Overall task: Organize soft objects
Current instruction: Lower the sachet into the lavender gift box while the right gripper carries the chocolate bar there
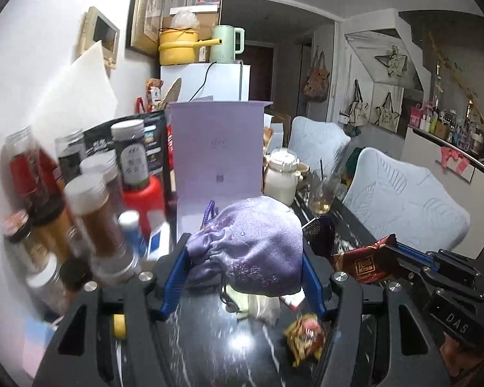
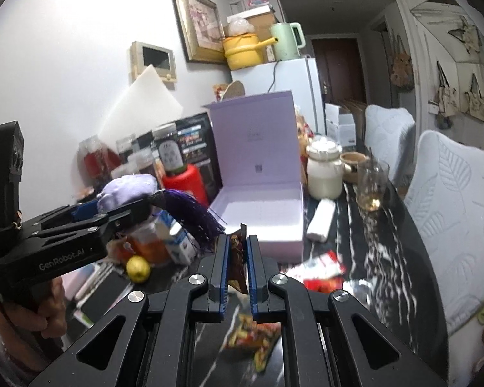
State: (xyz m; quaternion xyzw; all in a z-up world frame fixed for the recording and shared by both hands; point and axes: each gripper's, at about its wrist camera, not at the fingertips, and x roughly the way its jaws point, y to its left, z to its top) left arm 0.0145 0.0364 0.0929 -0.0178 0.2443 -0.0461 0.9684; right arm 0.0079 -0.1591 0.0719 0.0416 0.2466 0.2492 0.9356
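Left gripper (image 1: 243, 258): its blue pads are pressing on both sides of a lilac drawstring pouch (image 1: 251, 248), jaws standing partly apart around the bulk, and holding it clear of the table.
Right gripper (image 2: 239, 264): its jaws are pinching nearly together on a dark red snack wrapper (image 2: 237, 259), which is standing upright between the pads; in the left wrist view the same wrapper is showing the word KISS.
Pouch tassel: a purple fringe (image 2: 193, 214) is hanging from the pouch, beside the right gripper's tips.
Hand: a person's hand (image 2: 32, 316) is gripping the left tool's handle at the lower left of the right wrist view.
Table (image 2: 371, 251): a dark marbled top is lying beneath both tools, carrying a colourful snack packet (image 2: 255, 342), a red and white packet (image 2: 319, 272) and a small yellow fruit (image 2: 138, 268).
Lilac box (image 2: 261, 222): it is sitting open just beyond the grippers, its lid standing upright at the back.
Left of box: jars and a red bottle (image 2: 185, 182) are crowding against the wall.
Right of box: a cream lidded jar (image 2: 324, 171) and a glass (image 2: 371, 183) are standing near the pale chairs (image 2: 451, 200).
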